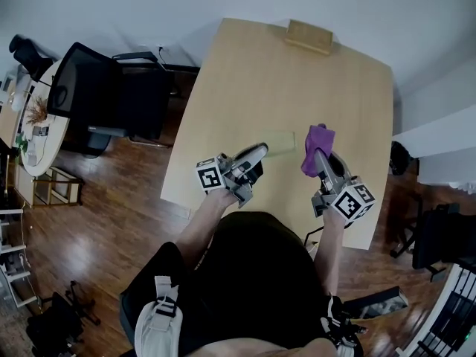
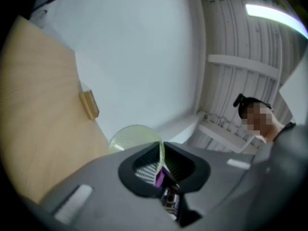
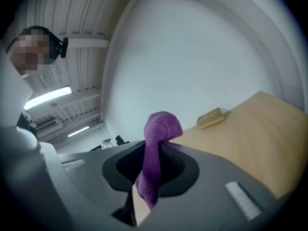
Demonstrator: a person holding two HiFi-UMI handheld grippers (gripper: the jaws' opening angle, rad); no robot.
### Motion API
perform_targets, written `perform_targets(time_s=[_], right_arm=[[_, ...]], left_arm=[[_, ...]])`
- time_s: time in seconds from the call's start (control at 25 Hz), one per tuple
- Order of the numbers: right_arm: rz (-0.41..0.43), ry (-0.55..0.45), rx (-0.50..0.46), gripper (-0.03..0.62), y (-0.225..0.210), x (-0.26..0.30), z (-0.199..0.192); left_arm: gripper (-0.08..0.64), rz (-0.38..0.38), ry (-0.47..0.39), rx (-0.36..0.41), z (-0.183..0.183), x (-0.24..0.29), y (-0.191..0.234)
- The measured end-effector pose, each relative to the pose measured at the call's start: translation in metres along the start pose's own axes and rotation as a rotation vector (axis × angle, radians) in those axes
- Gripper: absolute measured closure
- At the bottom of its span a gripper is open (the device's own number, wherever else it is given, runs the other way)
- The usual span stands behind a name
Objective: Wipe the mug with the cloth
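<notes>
The left gripper has its jaws nearly together, pinching the thin wall of the pale green mug. The mug's rim sticks out past the pads, and its body lies sideways above the table. This gripper is tipped upward and rolled over, with its marker cube out to the left and the forearm running back to the person's body.

The right gripper is clamped on the purple cloth. The cloth bunches above the jaws and a tail hangs below them. This gripper points about level across the table, with its cube nearest the person.

The mug and the cloth are apart, with a strip of bare tabletop between them. Both grippers hang over the table's near edge, and the right one is close to the right-hand edge.

Beyond the grippers the wood lies open up to a small wooden block at the far edge. A black office chair stands beside the left edge.
</notes>
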State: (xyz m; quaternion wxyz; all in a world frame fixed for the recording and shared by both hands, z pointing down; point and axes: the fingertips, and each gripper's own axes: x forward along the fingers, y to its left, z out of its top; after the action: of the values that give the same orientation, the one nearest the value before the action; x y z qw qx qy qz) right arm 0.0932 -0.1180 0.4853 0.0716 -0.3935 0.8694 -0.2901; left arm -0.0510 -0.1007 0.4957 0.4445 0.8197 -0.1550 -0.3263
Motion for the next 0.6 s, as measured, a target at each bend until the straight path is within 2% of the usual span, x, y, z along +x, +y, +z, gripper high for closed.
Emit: perform_targets(time_s=[0.08, 0.16, 0.24, 0.32, 0.4, 0.52, 0.6], right_arm=[[0.046, -0.062, -0.088, 0.531, 0.031, 0.007, 0.014], [0.031, -0.086, -0.234, 0.531, 0.053, 0.017, 0.018], [-0.029, -0.052, -0.391, 0.531, 0.058, 0.03, 0.008], [-0.038, -0.001, -0.462, 0.531, 0.061, 0.041, -0.011], [0.025, 0.04, -0.42, 0.531, 0.07, 0.047, -0.031], [0.16, 0.119, -0.275, 0.531, 0.082, 0.051, -0.059], [0.164, 0.148, -0.26, 0.531, 0.076, 0.047, -0.062]], left_arm=[[0.514, 0.023, -0.049, -0.066, 0.002, 0.002, 0.005], [0.514, 0.023, -0.058, -0.077, 0.002, 0.009, 0.001], [0.514, 0.001, -0.055, -0.083, -0.001, 0.017, -0.006], [0.512, 0.006, -0.055, -0.085, -0.004, 0.022, -0.007], [0.511, 0.028, -0.076, -0.095, -0.001, 0.022, -0.002], [0.511, 0.012, -0.145, -0.132, 0.015, 0.02, -0.001], [0.511, -0.007, -0.189, -0.163, 0.025, 0.019, -0.002]])
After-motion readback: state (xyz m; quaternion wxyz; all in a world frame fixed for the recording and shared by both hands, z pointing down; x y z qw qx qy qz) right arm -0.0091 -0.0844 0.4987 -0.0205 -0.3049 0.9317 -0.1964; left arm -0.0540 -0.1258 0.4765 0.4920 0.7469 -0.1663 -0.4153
